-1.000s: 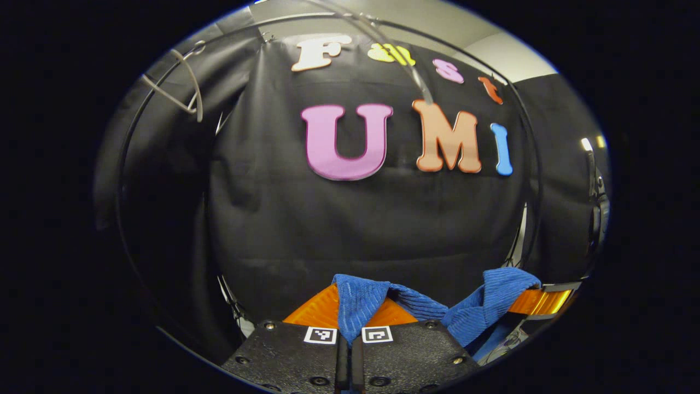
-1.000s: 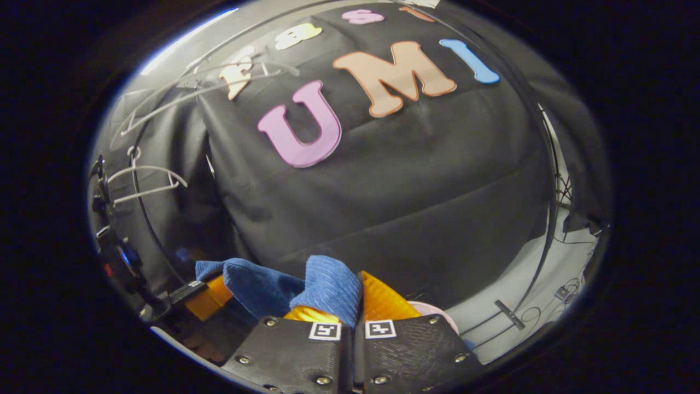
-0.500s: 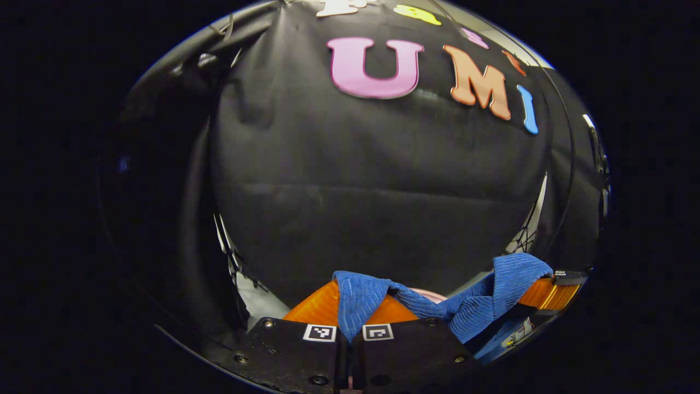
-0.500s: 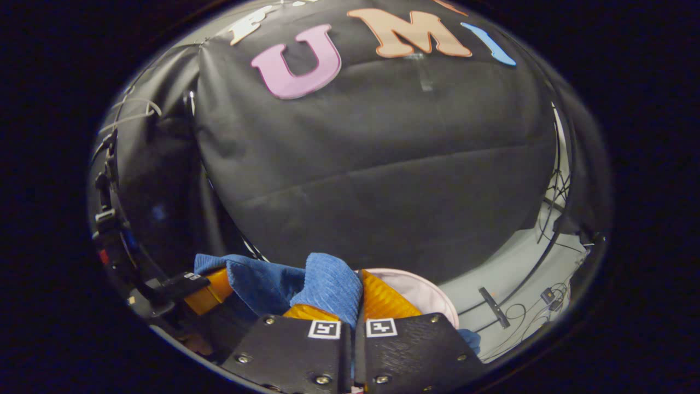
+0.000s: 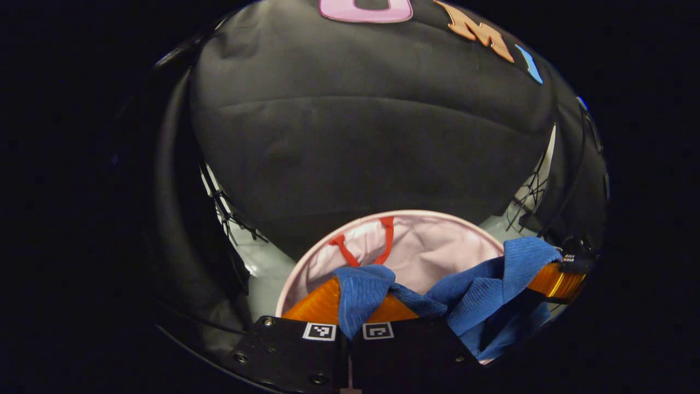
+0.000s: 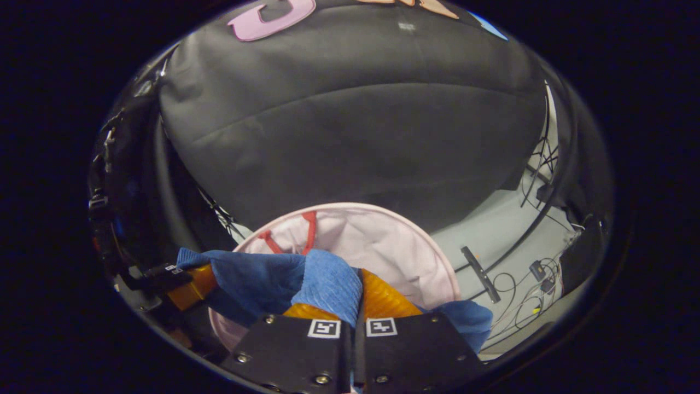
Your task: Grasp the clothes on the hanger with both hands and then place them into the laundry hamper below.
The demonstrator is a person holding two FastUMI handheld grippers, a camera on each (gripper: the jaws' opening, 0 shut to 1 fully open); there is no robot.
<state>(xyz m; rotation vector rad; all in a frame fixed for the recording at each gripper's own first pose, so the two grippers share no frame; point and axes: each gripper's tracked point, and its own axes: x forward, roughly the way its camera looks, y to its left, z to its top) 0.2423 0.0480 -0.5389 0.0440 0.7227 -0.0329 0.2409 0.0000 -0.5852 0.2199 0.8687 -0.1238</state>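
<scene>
Both claws grip the blue ribbed garment (image 5: 470, 293): the left claw (image 5: 350, 306) pinches one fold, the right claw (image 6: 355, 298) another. The cloth hangs stretched between them over the open pink laundry hamper (image 6: 394, 246).

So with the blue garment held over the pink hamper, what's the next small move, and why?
Probably lower both grippers a little further: the blue garment is pinched in both sets of jaws above the open pink hamper, so releasing lower should drop it inside.

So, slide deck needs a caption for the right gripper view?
Right gripper holds blue garment over pink hamper.
</scene>
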